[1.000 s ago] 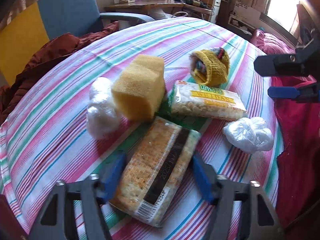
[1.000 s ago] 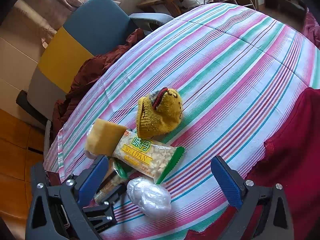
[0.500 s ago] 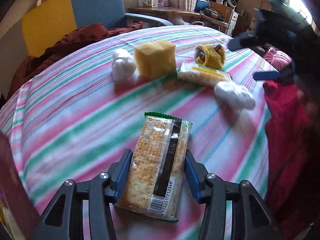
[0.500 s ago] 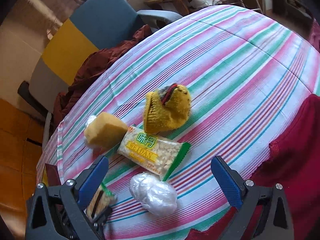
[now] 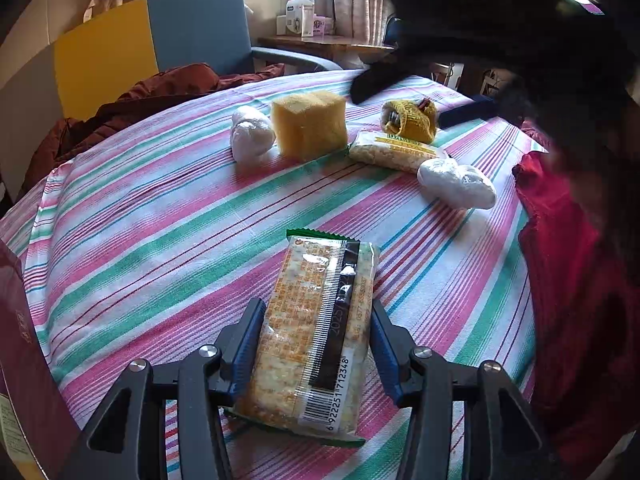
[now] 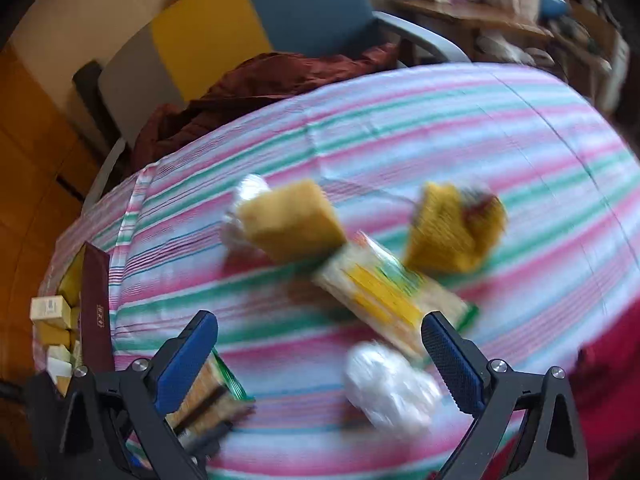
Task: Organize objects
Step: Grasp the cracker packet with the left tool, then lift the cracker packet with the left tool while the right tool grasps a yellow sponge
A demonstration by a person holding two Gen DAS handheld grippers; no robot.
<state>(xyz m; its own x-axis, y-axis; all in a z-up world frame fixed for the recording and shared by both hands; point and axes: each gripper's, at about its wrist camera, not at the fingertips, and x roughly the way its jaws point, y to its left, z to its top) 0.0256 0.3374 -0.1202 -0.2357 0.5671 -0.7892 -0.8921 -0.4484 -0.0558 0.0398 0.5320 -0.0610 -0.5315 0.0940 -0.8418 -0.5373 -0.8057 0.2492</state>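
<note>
Left claw point(image 5: 316, 344) is clamped on a cracker pack point(image 5: 316, 320), blue pads pressing both long sides; the pack's long axis runs straight out along the fingers, barcode end nearest the claw, green end pointing away over the striped tablecloth point(image 5: 160, 220). Right claw point(image 6: 320, 356) is wide open and empty, its view smeared; just past its fingers sits a white plastic wad point(image 6: 390, 388), then the yellow snack bag point(image 6: 384, 288) lying slantwise. So the right claw is the nearer one to the pile. Beyond: sponge point(image 5: 310, 124), knitted yellow pouch point(image 5: 410, 118). Count: two snack packs, two white wads point(image 5: 251, 133), one sponge, one pouch. Dark red box point(image 6: 96, 308) off left of the right claw.
</note>
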